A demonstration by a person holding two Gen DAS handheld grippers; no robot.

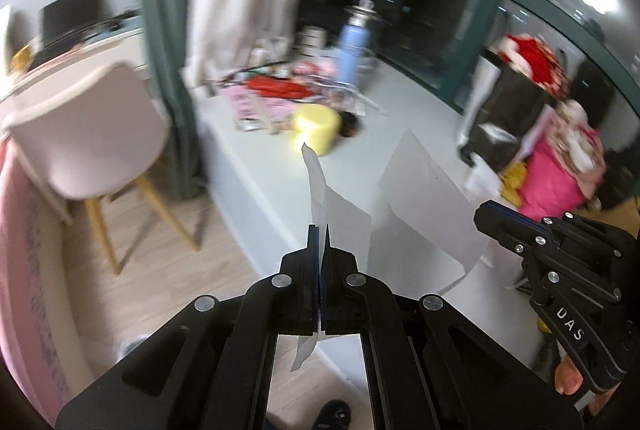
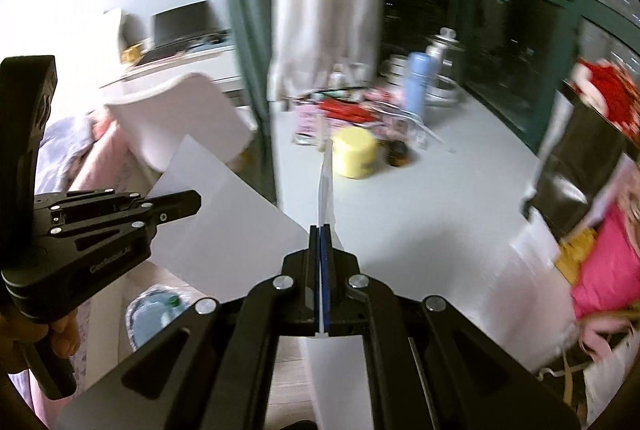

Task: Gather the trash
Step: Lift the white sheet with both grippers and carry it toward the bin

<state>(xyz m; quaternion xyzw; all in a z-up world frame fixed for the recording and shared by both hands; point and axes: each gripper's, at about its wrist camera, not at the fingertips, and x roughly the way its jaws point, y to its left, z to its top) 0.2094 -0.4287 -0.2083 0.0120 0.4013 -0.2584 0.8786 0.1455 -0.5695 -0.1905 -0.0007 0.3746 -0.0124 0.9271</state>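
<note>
My left gripper is shut on a white sheet of paper, held edge-on above the pale ledge. My right gripper is shut on the paper too, its edge rising between the jaws. In the left wrist view the right gripper holds the far side of the curled sheet. In the right wrist view the left gripper clamps the flat sheet at the left. I cannot tell whether it is one sheet or two.
A yellow tub, a dark jar, a blue bottle and clutter stand on the ledge. A pink chair is left. A bin with a liner sits low left. Pink bags are right.
</note>
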